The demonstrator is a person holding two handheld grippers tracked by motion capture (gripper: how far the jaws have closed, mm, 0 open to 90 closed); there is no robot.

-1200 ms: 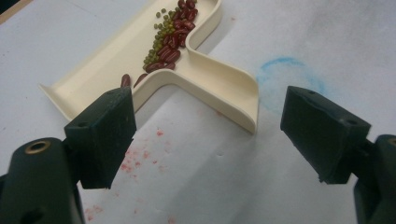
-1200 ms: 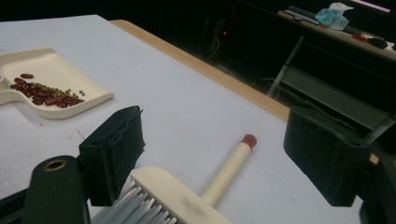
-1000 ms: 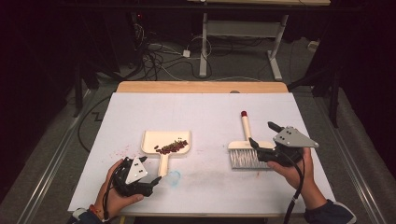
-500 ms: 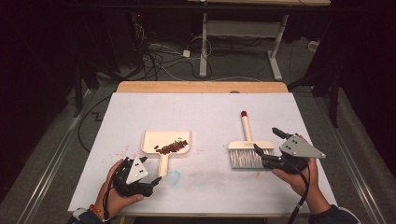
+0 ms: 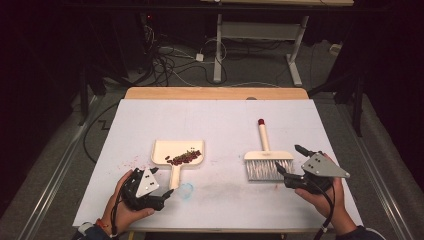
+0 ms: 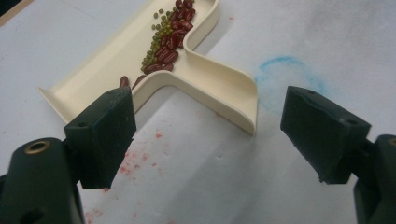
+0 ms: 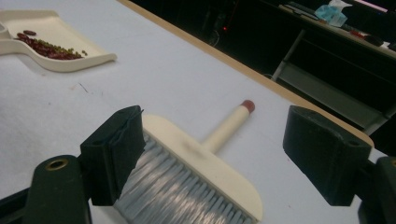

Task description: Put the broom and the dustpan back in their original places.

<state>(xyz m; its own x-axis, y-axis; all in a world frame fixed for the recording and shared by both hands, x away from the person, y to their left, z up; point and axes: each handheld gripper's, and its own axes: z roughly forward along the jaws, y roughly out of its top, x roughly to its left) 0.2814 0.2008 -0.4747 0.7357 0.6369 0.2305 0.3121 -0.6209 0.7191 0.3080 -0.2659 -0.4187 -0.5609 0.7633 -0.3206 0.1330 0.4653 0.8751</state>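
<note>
**Cream dustpan loaded, brush set down**

White table fills mid-frame. Brush lies right of centre, bristles toward the person. Dustpan, left of centre, holds the beans (red and green mixed). Right gripper at lower right and left gripper at lower left gape wide, empty. Sweeping looks finished; next, likely, close on the dustpan handle.

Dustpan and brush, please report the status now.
Left gripper open near the dustpan handle. Right gripper open beside the brush. Beans lie in the dustpan. Nothing in the way.
</note>
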